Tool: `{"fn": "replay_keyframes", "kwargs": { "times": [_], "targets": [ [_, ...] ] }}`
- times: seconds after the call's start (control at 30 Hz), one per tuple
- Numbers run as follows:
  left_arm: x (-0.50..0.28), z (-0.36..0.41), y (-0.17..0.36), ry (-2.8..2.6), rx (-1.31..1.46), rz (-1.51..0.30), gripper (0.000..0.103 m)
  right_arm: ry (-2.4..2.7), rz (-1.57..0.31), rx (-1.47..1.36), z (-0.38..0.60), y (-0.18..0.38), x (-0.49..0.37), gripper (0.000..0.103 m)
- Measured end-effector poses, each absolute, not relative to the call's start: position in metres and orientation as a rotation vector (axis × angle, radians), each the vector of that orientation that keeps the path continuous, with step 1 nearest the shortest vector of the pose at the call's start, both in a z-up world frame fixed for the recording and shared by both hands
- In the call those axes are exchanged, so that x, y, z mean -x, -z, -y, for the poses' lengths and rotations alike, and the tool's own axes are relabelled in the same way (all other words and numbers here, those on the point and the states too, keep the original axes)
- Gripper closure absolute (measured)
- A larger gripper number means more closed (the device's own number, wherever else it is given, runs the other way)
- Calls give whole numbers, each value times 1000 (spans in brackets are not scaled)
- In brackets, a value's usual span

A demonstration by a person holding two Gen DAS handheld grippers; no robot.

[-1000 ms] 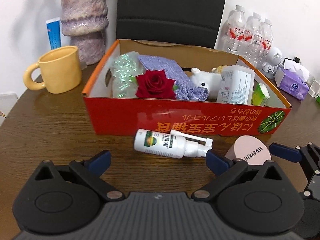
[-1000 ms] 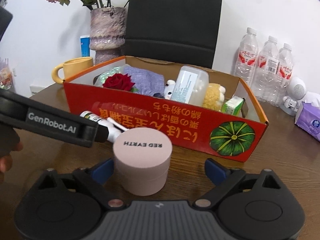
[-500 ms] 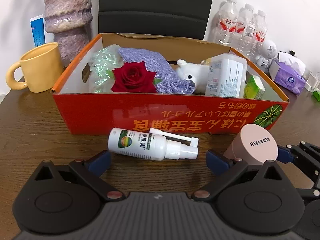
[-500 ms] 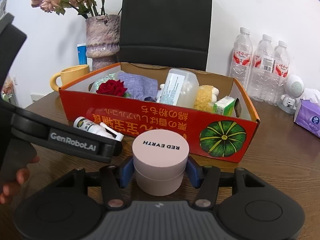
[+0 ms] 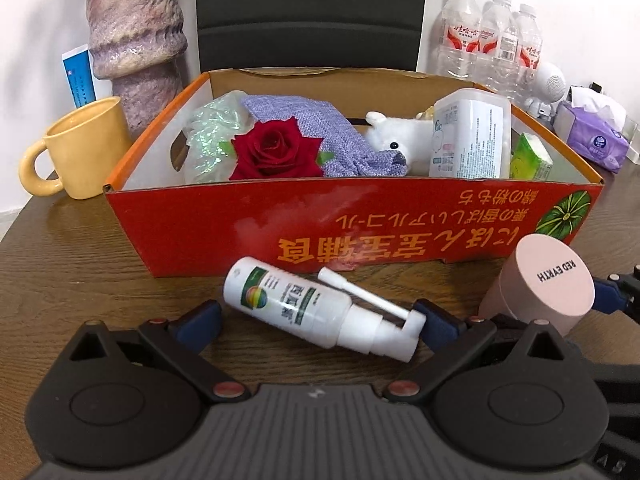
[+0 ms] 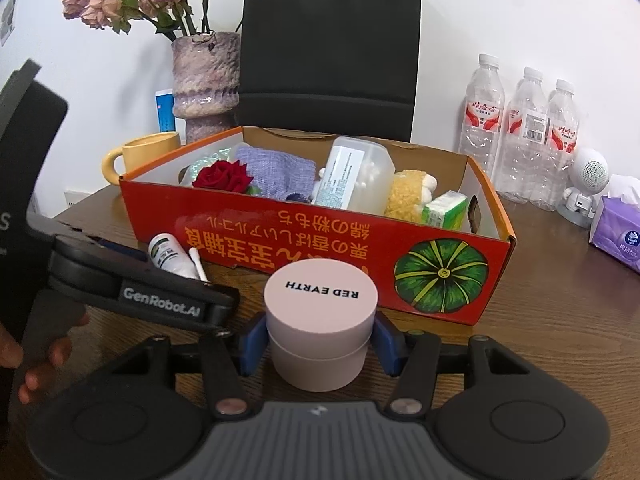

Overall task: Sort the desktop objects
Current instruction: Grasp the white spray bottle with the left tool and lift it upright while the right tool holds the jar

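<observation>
left wrist cam: low over table, faces fwd along fingers, close to red box front wall, spray bottle right under lens. right wrist cam: sits further right, slightly higher, faces same box at angle. shared: box, spray bottle, pink jar, mug, vase, water bottles.

right gripper now clamped on pink jar, left gripper nearer spray bottle
</observation>
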State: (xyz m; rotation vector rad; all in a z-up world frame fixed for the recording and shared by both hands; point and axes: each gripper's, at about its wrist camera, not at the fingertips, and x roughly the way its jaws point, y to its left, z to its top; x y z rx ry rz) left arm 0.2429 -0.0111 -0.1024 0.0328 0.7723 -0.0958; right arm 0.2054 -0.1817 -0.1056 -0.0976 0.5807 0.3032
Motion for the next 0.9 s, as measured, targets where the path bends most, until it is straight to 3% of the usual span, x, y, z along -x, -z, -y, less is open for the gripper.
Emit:
{"fn": "replay_keyframes", "kwargs": {
  "times": [0.7,0.73,0.9],
  "targets": [
    [-226,3,105,235,-211,-689,1,-303,-582,94,184,106,-203,49],
    [-225,4,105,241,-208,-687,9,-303,-582,94,183,106,-203,49],
    [-214,5,102,262,-207,-676,24,-303,-583,97,182,106,-203,49]
  ]
}}
